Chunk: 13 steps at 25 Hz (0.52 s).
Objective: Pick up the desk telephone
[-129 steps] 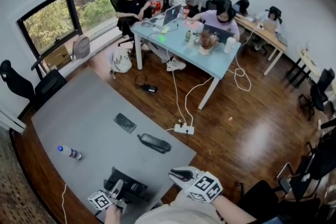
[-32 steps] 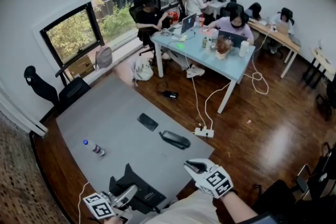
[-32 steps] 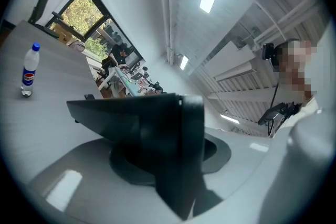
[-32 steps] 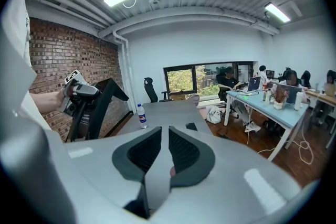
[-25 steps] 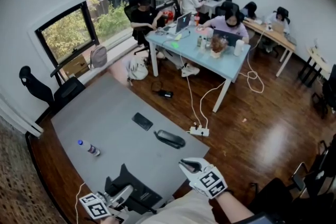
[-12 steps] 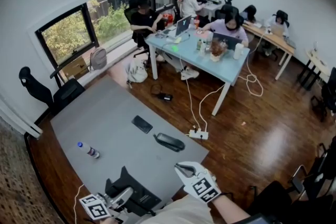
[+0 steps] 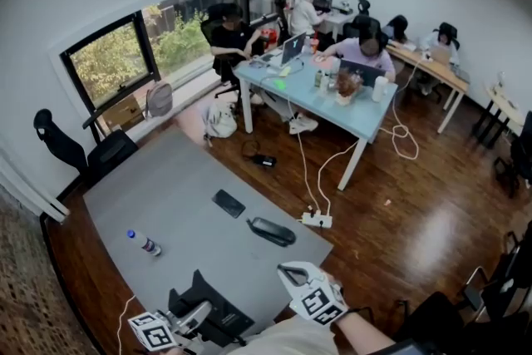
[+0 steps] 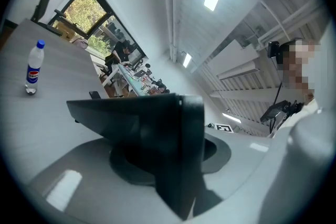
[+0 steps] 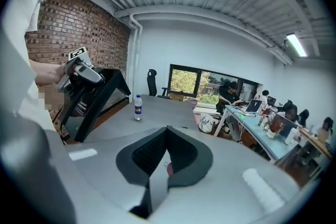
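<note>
Open-plan office, wood floor, people sat at a blue desk in the upper middle of the head view, and a big grey worktop [image 7: 166,195] running from the left centre down to the bottom. The desk telephone [image 7: 229,313] is at the lower left of that view, right at the near edge of the worktop, and it's clamped at its near side by the left hand-held gripper [image 7: 193,316], with the jaws closed on the black body so the slab fills that gripper's own view. In the right gripper view the phone is seen tipped up steeply at the left of the frame; whether its lower edge is fully clear of the worktop can't be told. The right hand-held gripper [image 7: 291,270] is pinched shut on nothing, hanging at the bottom centre, near the phone but apart from it. Honestly, a one-sided grip on a wide, wedge-shaped body looks likely to let it swing, so the clamp should be kept firm and the lift done slowly and straight up, with the body levelled out if it can be. The free side could probably be steadied from below by the other gripper. The black handset-shaped piece [image 7: 272,231], the smartphone [image 7: 228,203] and the water bottle [image 7: 145,244] lie further up the frame, well clear, so nothing should get knocked.
</note>
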Motion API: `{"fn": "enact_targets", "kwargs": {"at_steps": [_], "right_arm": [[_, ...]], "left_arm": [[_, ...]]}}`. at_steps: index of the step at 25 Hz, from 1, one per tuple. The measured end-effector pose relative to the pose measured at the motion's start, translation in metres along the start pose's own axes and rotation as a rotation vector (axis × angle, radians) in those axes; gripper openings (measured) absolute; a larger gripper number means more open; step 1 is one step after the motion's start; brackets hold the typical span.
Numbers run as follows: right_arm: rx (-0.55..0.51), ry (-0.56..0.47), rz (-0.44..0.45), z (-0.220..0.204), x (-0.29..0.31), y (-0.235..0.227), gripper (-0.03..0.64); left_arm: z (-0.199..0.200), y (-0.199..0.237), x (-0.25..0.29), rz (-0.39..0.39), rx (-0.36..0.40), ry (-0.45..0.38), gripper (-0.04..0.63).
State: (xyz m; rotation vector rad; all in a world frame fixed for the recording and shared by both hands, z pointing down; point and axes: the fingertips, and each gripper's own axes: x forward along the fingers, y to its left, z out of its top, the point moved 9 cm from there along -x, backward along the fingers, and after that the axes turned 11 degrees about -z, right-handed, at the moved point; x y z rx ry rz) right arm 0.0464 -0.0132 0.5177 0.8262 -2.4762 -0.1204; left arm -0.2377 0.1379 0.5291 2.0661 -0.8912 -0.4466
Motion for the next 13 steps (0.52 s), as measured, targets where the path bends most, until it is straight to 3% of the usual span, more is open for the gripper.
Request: {"fn": "enact_targets", "kwargs": {"at_steps": [13], "right_arm": [[0.0,0.003,0.025,-0.0008,-0.0024,0.0052,0.002]], "left_arm": [[-0.0091,0.0045,-0.0051,0.022,-0.003,0.007,0.169]]}}
